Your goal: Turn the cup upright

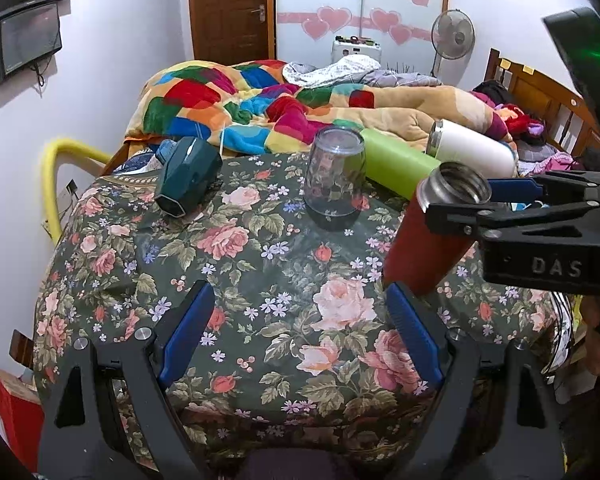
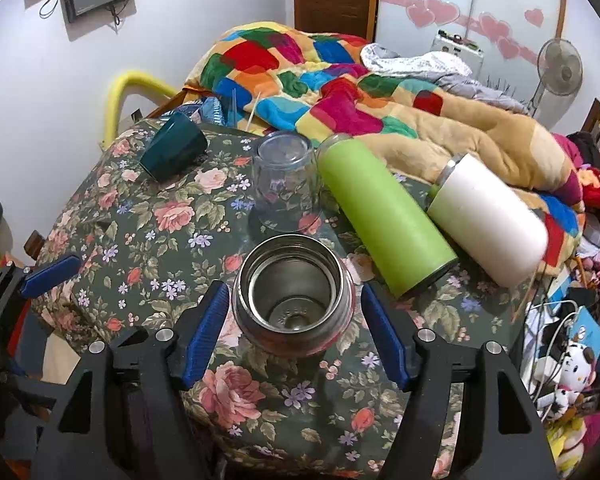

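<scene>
A red steel-lined flask stands upright, mouth up, on the floral table; it also shows in the left wrist view. My right gripper is open, its blue pads on either side of the flask's neck with small gaps. My left gripper is open and empty above the table's near part, left of the flask. A clear glass cup stands upside down mid-table. A green flask, a white flask and a dark teal cup lie on their sides.
The table has a floral cloth and abuts a bed with a colourful quilt. A yellow chair frame stands at the left. Cables and toys crowd the right edge.
</scene>
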Demonstrator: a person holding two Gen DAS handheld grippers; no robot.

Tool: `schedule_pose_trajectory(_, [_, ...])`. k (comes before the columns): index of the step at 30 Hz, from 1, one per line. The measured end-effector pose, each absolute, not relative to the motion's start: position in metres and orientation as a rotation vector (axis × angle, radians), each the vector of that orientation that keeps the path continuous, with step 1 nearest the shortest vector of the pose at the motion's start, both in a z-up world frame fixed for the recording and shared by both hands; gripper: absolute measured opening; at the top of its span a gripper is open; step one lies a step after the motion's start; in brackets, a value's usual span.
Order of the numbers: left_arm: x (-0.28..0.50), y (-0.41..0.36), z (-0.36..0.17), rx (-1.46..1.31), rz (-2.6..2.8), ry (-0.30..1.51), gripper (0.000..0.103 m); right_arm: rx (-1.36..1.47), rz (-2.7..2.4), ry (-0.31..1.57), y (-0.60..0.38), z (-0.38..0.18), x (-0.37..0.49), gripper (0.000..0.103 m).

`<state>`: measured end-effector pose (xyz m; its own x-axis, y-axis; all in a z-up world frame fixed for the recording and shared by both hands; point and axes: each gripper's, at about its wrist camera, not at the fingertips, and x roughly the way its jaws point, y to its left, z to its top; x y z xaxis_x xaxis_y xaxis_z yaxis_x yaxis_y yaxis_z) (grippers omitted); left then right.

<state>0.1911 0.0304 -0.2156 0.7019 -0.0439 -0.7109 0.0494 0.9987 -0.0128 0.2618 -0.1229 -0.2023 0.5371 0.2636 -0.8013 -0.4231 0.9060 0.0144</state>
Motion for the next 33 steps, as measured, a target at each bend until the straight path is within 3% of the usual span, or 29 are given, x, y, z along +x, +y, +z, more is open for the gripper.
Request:
schedule_pose_trajectory(7, [0.175,0.028,-0.173,-0.018,-0.074,0.706,0.088,-0.158,0.429,0.806,-0.142,-0.159,0.226,0.065])
schedule_pose_trajectory(19, [0.086,0.015,-0.037,-0.04,-0.088,0.308,0.088,-0.01,0.407,0.378,-0.198,-0.038,0.119,0.066])
schedule_pose_trajectory(24, [0.043,0.008,-0.001,-0.054,-0.109,0.184,0.09,0.04,0.405,0.227,-0.208,-0.012,0.078,0.072])
schedule_pose_trajectory(33, [0.001,-0.001,0.007,-0.036,-0.021,0.085,0.101,0.039,0.377,0.119,-0.202,-0.011,0.047,0.085])
